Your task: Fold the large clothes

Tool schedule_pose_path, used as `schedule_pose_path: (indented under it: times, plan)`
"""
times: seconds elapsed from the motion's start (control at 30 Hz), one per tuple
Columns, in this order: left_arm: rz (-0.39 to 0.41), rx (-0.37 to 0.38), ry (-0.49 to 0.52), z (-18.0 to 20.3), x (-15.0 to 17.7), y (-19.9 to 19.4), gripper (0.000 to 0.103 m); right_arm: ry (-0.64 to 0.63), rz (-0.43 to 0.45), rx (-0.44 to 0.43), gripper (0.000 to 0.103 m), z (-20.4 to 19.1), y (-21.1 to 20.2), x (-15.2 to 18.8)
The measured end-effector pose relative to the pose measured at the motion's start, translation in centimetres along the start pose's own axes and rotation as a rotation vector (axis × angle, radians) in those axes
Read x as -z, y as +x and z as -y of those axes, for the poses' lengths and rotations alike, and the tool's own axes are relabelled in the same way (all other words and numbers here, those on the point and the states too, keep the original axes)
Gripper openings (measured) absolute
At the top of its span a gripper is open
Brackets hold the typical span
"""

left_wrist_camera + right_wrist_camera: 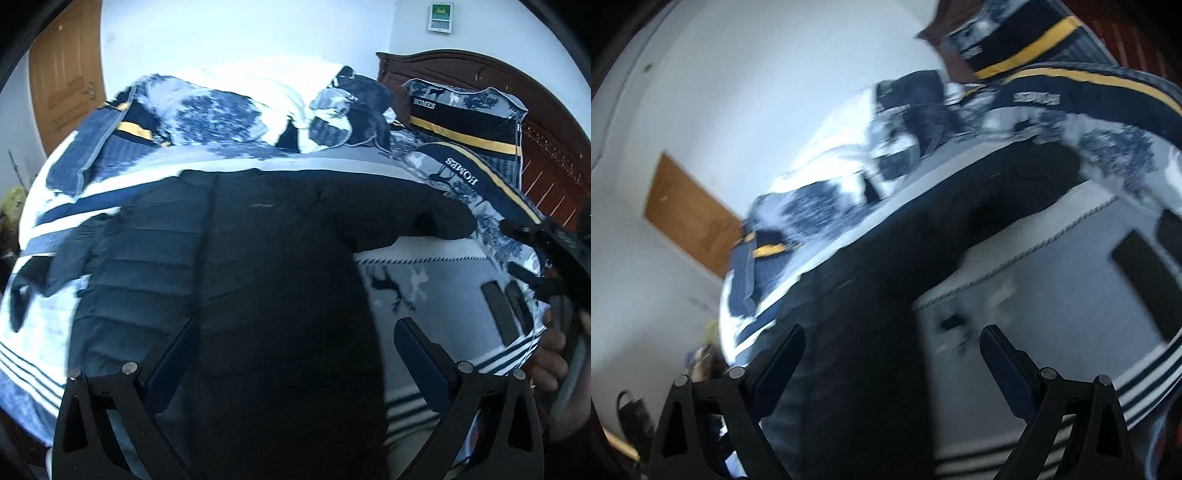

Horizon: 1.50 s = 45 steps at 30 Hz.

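A large black quilted puffer jacket [240, 258] lies spread on the bed [443, 280], one sleeve stretching right toward the pillows. My left gripper [295, 332] is open, its fingers [177, 350] wide apart above the jacket's near end. My right gripper [892, 343] is also open, over the jacket [886, 258] in a tilted, blurred view. The right gripper also shows at the right edge of the left wrist view [546, 258], held in a hand.
A crumpled blue-white duvet [229, 107] and two pillows [469, 114] lie at the bed's far side against a dark wooden headboard [535, 122]. A wooden door [62, 81] stands at the left. Dark flat objects [502, 314] lie on the sheet at right.
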<state>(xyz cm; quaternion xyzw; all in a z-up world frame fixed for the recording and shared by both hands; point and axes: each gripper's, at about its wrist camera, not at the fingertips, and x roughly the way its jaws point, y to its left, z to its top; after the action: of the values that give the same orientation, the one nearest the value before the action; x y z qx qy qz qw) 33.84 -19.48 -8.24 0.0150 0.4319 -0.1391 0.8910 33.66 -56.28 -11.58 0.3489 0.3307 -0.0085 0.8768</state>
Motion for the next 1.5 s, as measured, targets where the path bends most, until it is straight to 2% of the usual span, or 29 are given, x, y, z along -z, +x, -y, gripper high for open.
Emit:
schedule_pose_path:
  times: [0.1, 0.2, 0.3, 0.4, 0.53, 0.57, 0.63, 0.67, 0.7, 0.77, 0.83, 0.97, 1.0, 1.07, 1.17, 1.27, 1.3, 1.37, 1.47, 1.5]
  plan:
    - [-0.02, 0.023, -0.022, 0.3, -1.0, 2.7, 0.103, 0.129, -0.036, -0.03, 0.09, 5.1, 3.3, -3.8]
    - [-0.028, 0.042, -0.038, 0.5, -0.9, 5.0, 0.103, 0.245, -0.069, 0.025, 0.076, 10.6, 7.6, -7.4]
    - [-0.057, 0.046, -0.034, 0.4, 0.1, 6.8, 0.103, 0.315, -0.062, 0.11, 0.074, 15.4, 11.5, -10.5]
    - [-0.07, 0.022, -0.011, 0.1, 0.7, 8.1, 0.103, 0.449, -0.064, 0.096, 0.072, 20.1, 15.4, -12.7]
    - [-0.085, 0.016, -0.025, -0.9, 0.8, 9.2, 0.103, 0.431, -0.034, 0.147, 0.072, 22.2, 19.4, -14.9]
    - [-0.088, 0.018, -0.036, -1.4, 0.9, 9.3, 0.103, 0.436, -0.018, 0.141, 0.068, 22.7, 20.3, -15.0]
    - [-0.089, 0.008, -0.043, -1.7, 0.9, 9.3, 0.103, 0.422, 0.027, 0.157, 0.049, 22.7, 20.8, -15.2]
    - [-0.091, 0.003, -0.047, -2.1, 1.0, 9.2, 0.103, 0.393, 0.011, 0.196, 0.025, 22.6, 21.3, -15.5]
    - [-0.091, 0.003, -0.052, -2.4, 1.1, 9.1, 0.103, 0.374, -0.005, 0.208, 0.012, 22.2, 21.6, -15.8]
    - [-0.086, -0.003, -0.067, -3.2, 1.2, 8.6, 0.103, 0.315, 0.004, 0.225, 0.006, 20.4, 20.8, -16.5]
    - [-0.077, -0.005, -0.089, -4.2, 1.4, 7.7, 0.103, 0.168, 0.044, 0.252, 0.005, 16.3, 18.7, -17.5]
    - [-0.059, -0.012, -0.119, -6.0, 1.8, 5.9, 0.103, -0.137, 0.133, 0.211, 0.005, 4.4, 13.4, -17.4]
    - [-0.053, -0.016, -0.128, -6.5, 1.9, 5.3, 0.103, -0.229, 0.162, 0.183, 0.005, 0.2, 11.7, -16.7]
    - [-0.042, -0.022, -0.144, -7.5, 2.0, 4.0, 0.103, -0.348, 0.204, 0.133, 0.005, -5.4, 9.6, -15.0]
    - [-0.01, -0.044, -0.167, -9.4, 2.3, 1.8, 0.103, -0.489, 0.231, 0.004, 0.005, -14.3, 6.9, -11.2]
    - [0.005, -0.068, -0.2, -12.0, 3.1, 0.0, 0.103, -0.559, 0.195, -0.102, 0.005, -20.5, 6.8, -6.4]
    - [0.006, -0.081, -0.214, -13.1, 3.5, -0.4, 0.103, -0.602, 0.184, -0.133, 0.005, -23.0, 7.4, -4.0]
    - [0.001, -0.104, -0.239, -15.1, 4.5, -0.9, 0.103, -0.64, 0.146, -0.179, 0.005, -25.4, 9.1, -0.5]
    - [-0.02, -0.136, -0.273, -17.4, 5.8, -0.4, 0.103, -0.645, 0.038, -0.235, 0.005, -27.9, 13.5, 5.2]
    - [-0.033, -0.145, -0.292, -18.3, 6.2, -0.1, 0.103, -0.622, -0.023, -0.262, 0.007, -28.3, 15.6, 7.1]
